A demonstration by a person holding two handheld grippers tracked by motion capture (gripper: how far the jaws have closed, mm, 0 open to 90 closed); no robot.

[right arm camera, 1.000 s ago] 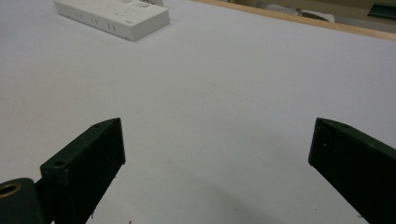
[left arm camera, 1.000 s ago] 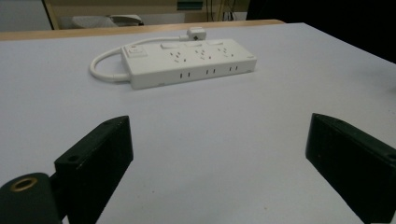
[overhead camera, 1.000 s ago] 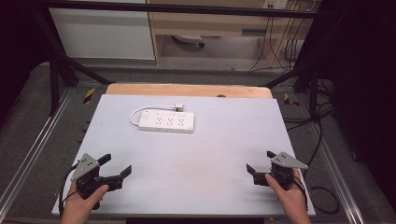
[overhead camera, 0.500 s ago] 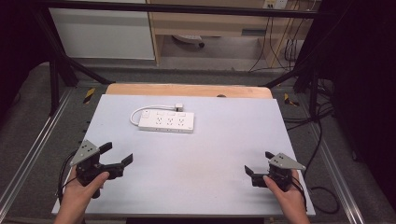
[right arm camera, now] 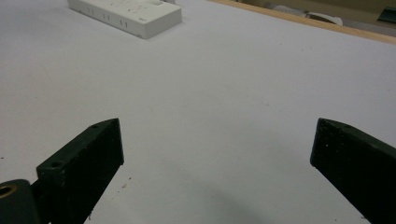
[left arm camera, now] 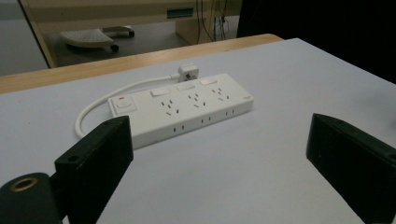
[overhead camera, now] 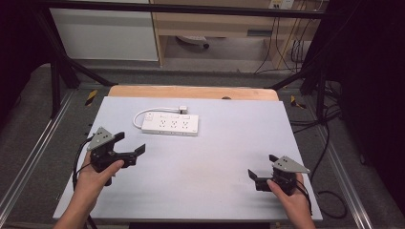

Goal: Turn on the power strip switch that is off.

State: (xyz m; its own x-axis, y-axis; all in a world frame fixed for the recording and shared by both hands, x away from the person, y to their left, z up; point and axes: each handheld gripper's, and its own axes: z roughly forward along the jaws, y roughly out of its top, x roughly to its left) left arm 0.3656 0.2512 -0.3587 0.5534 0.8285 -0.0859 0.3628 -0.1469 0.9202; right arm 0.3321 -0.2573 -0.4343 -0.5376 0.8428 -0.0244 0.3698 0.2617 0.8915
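Where the room opens beyond the bench, a grey floor (overhead camera: 43, 129) runs under a black frame (overhead camera: 57, 71), with a white cabinet (overhead camera: 105, 33) and a pale wooden desk (overhead camera: 215, 24) at the back, and dark cables (overhead camera: 286, 52) hanging at the right.

The bench (overhead camera: 229, 143) carries a pale grey-white sheet, matte and lightly speckled with small crumbs near the right tongs. A wooden edge strip (overhead camera: 191, 92) borders the far side.

A white power strip (overhead camera: 170, 124) lies flat on the far left-of-centre part of the bench, well apart from both tongs. It has three sockets, a switch at its left end, and a white cord (overhead camera: 141, 114) looping back to a plug (overhead camera: 182, 109) resting just behind it. In the left gripper view, the power strip (left arm camera: 182, 109) lies straight ahead between the jaws.

The left tongs (overhead camera: 129, 150), held in the left hand (overhead camera: 98, 174) at the near left, are released, jaws spread wide, gripping nothing. The right tongs (overhead camera: 260, 174), held in the right hand (overhead camera: 291, 195) at the near right corner, are likewise released, jaws spread over bare bench.
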